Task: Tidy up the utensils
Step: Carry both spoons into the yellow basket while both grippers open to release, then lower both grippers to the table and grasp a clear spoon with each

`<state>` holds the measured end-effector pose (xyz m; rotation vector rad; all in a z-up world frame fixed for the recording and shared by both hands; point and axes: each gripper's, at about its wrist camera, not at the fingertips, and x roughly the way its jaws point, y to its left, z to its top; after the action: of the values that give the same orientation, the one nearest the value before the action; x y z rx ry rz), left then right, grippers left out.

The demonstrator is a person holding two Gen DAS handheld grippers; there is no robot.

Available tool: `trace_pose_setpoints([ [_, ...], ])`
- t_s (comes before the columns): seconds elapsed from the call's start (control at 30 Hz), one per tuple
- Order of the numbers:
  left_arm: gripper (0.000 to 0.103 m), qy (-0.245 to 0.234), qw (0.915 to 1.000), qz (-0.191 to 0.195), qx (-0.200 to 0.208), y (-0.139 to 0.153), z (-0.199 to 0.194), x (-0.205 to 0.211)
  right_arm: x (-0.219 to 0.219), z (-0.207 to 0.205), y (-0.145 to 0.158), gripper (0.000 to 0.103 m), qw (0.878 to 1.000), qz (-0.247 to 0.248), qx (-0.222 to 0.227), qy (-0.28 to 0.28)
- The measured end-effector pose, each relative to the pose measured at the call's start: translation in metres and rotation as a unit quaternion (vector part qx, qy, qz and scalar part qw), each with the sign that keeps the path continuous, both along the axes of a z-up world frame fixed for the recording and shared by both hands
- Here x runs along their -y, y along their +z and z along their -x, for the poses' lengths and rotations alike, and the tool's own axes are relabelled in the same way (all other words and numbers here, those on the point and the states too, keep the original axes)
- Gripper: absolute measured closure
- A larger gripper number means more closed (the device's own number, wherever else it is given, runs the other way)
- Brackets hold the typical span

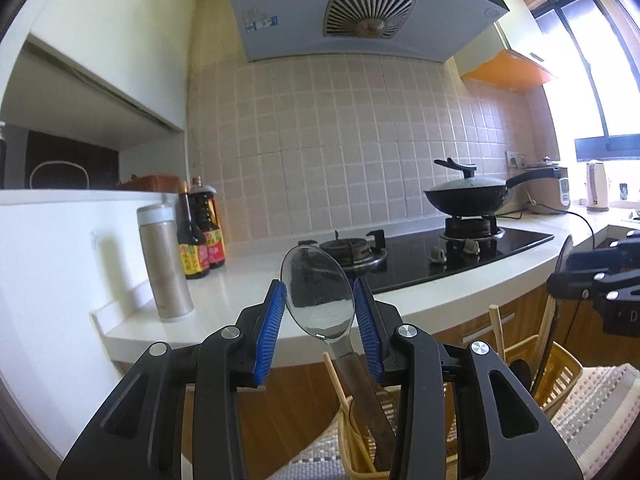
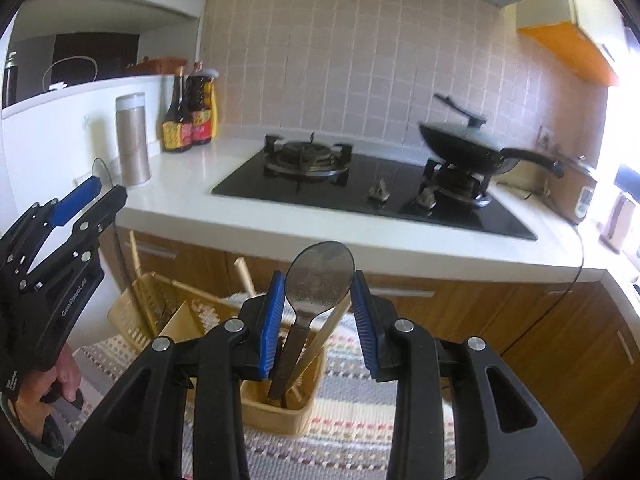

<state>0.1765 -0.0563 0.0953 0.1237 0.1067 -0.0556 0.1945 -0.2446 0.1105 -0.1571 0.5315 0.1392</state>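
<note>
A yellow utensil basket (image 2: 288, 408) stands on a striped mat below the counter, with several compartments. In each wrist view a metal spoon with a dark handle stands bowl-up in the basket. My left gripper (image 1: 319, 300) has its blue pads on both sides of a spoon bowl (image 1: 316, 292), touching or nearly touching it. My right gripper (image 2: 318, 312) is open around another spoon (image 2: 318, 276); its pads stand clear of the bowl. Wooden chopsticks (image 2: 320, 344) lean beside that spoon. The left gripper also shows in the right wrist view (image 2: 96, 196).
The white counter (image 2: 248, 220) carries a black gas hob (image 2: 360, 188) with a lidded wok (image 2: 468, 148), a metal flask (image 2: 132, 140) and two sauce bottles (image 2: 188, 116). Wooden cabinet fronts stand behind the basket. The striped mat (image 2: 360, 432) covers the floor.
</note>
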Motion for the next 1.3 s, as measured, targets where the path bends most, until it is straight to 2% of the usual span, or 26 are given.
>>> trace_pose_setpoints([
  [0.1,0.066,-0.015,0.9998,0.009,-0.012,-0.001,0.001,-0.004,-0.001,-0.002,-0.003,0.072,1.000,-0.011,-0.028,0.010],
  [0.17,0.055,-0.031,0.9991,0.019,-0.023,-0.001,0.003,-0.007,-0.001,-0.003,-0.005,0.072,0.998,-0.021,-0.048,0.021],
  [0.3,0.040,-0.069,0.9954,0.045,-0.048,0.002,0.010,-0.017,0.001,0.000,-0.007,0.071,0.996,-0.038,-0.074,0.032],
  [0.33,0.033,-0.077,0.9942,0.053,-0.053,0.002,0.013,-0.018,0.002,0.001,-0.008,0.069,0.996,-0.040,-0.077,0.033],
  [0.37,0.028,-0.086,0.9928,0.060,-0.057,0.003,0.016,-0.021,0.002,0.003,-0.008,0.062,0.995,-0.042,-0.082,0.034],
  [0.43,0.021,-0.103,0.9897,0.078,-0.062,0.006,0.024,-0.028,0.004,0.009,-0.009,0.053,0.994,-0.052,-0.089,0.041],
  [0.47,0.019,-0.108,0.9884,0.085,-0.064,0.008,0.028,-0.032,0.005,0.012,-0.009,0.053,0.993,-0.055,-0.090,0.044],
  [0.63,0.016,-0.116,0.9850,0.100,-0.080,0.015,0.050,-0.044,0.007,0.032,-0.013,0.053,0.992,-0.061,-0.106,0.041],
  [0.8,0.015,-0.114,0.9810,0.110,-0.112,0.011,0.068,-0.055,0.006,0.050,-0.032,0.053,0.982,-0.074,-0.162,0.056],
  [0.87,0.015,-0.110,0.9770,0.119,-0.138,0.004,0.071,-0.061,0.003,0.055,-0.046,0.053,0.977,-0.075,-0.191,0.059],
  [1.1,0.015,-0.111,0.9561,0.143,-0.231,-0.032,0.072,-0.076,-0.009,0.070,-0.095,0.057,0.953,-0.087,-0.281,0.074],
  [1.17,0.017,-0.109,0.9500,0.140,-0.257,-0.045,0.072,-0.078,-0.013,0.073,-0.107,0.064,0.944,-0.087,-0.309,0.078],
  [1.27,0.017,-0.109,0.9394,0.123,-0.301,-0.065,0.075,-0.077,-0.018,0.081,-0.125,0.065,0.930,-0.084,-0.349,0.082],
  [1.3,0.017,-0.107,0.9335,0.114,-0.323,-0.075,0.074,-0.077,-0.021,0.084,-0.132,0.065,0.924,-0.082,-0.363,0.084],
])
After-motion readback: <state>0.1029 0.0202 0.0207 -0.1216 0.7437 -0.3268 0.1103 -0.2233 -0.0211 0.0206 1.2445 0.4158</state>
